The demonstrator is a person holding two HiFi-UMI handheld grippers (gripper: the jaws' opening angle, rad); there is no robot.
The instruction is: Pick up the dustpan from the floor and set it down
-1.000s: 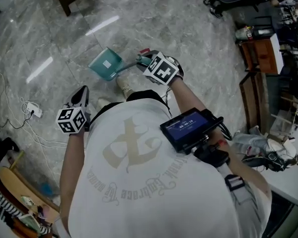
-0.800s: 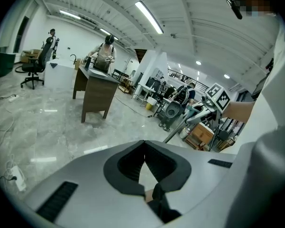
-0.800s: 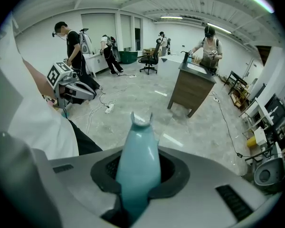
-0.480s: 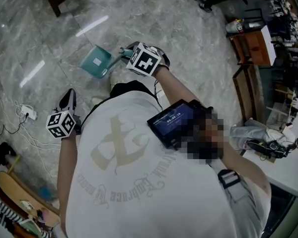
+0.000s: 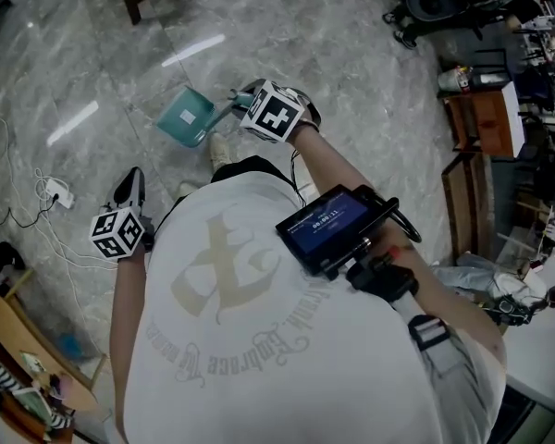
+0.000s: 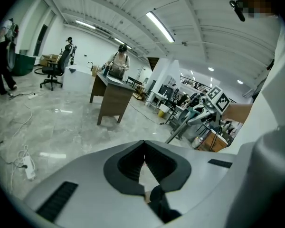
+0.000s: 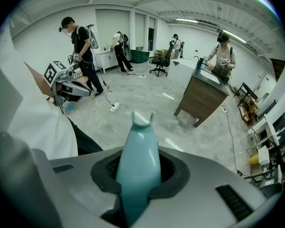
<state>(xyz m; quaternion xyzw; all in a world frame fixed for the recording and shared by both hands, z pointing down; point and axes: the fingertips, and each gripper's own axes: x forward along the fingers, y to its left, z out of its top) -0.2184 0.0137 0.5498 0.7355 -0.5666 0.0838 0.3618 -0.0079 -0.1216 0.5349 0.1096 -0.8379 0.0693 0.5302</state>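
We record the right gripper (image 5: 244, 96) in the upper centre of the head view, its jaws clamped on the handle (image 7: 138, 156) of the teal dustpan (image 5: 189, 117). The right gripper view shows that handle wedged between both pads. The pan end sits just left of this gripper, over the grey marble floor (image 5: 370, 54); we cannot tell whether it touches. The left gripper (image 5: 129, 179), at mid-left, is apart from the dustpan. Its jaws are closed together on nothing.
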